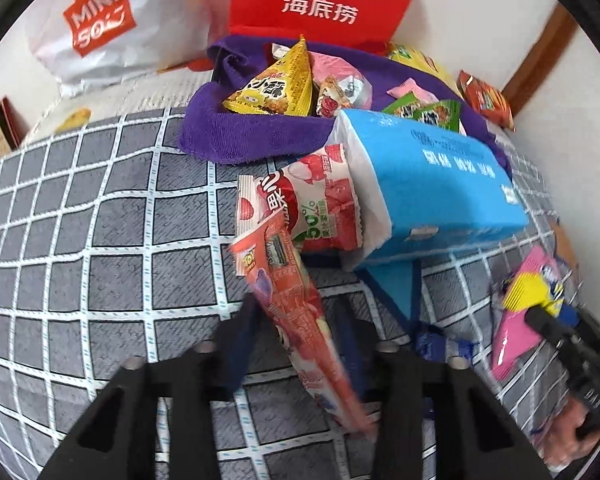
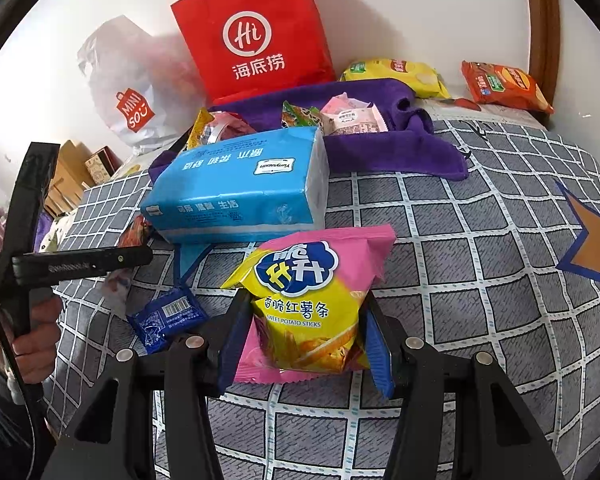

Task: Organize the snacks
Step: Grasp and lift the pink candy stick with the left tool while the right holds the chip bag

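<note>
My left gripper is shut on a long red snack packet, held tilted above the checked bedspread. Just beyond it a red-and-white candy bag leans against a blue tissue pack. My right gripper is shut on a pink-and-yellow sweet potato stick bag; that bag also shows in the left wrist view. A purple towel at the back holds several small snack packets.
A red paper bag and a white Miniso bag stand against the wall. A yellow chip bag and an orange chip bag lie at the back right. A small blue packet lies left of my right gripper.
</note>
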Tool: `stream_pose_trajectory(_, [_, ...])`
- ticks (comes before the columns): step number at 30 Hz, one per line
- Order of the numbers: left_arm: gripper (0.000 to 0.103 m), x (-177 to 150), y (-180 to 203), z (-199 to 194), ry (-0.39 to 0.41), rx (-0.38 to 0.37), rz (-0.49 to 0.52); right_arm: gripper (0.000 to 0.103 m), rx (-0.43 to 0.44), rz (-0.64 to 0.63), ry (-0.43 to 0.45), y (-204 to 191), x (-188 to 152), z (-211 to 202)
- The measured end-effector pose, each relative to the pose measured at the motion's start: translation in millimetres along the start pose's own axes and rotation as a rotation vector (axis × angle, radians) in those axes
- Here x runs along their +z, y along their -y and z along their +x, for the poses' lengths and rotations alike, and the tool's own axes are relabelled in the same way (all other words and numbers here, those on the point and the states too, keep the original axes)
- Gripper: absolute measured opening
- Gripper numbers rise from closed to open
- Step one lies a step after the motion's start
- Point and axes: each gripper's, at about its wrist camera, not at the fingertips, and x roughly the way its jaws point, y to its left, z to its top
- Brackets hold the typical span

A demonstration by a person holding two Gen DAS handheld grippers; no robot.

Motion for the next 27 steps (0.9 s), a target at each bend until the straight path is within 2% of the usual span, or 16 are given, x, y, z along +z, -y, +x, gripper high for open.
stream_pose_trajectory(1, [0.023, -1, -2, -2, -0.003, -0.001, 0.003, 0.053, -0.001, -0.002, 0.000, 0, 0, 0])
stream_pose_trajectory(5, [0.023, -10, -11, -9, 0.005, 0.018, 0.030, 0.053, -0.008, -0.004, -0.004, 1, -1, 1])
stream_pose_trajectory(9, [0.023, -18, -5, -12, 0.056, 0.081, 0.082, 0.053, -0.023, -0.012, -0.004, -1, -2, 3])
stream_pose_trajectory(12, [0.023, -22, -5, -13, 0.106, 0.096, 0.075, 0.053, -0.038, -0.022, -0.009, -4, -2, 4])
stream_pose_trajectory(19, [0.024, -32, -5, -15, 0.200, 0.110, 0.075, 0.053, -0.057, -0.030, 0.010, -6, -5, 3])
stream_pose_trajectory(27, [0.023, -33, -13, -18, 0.211, 0.055, 0.036, 0.053, -0.087, -0.041, 0.068, -8, -11, 3])
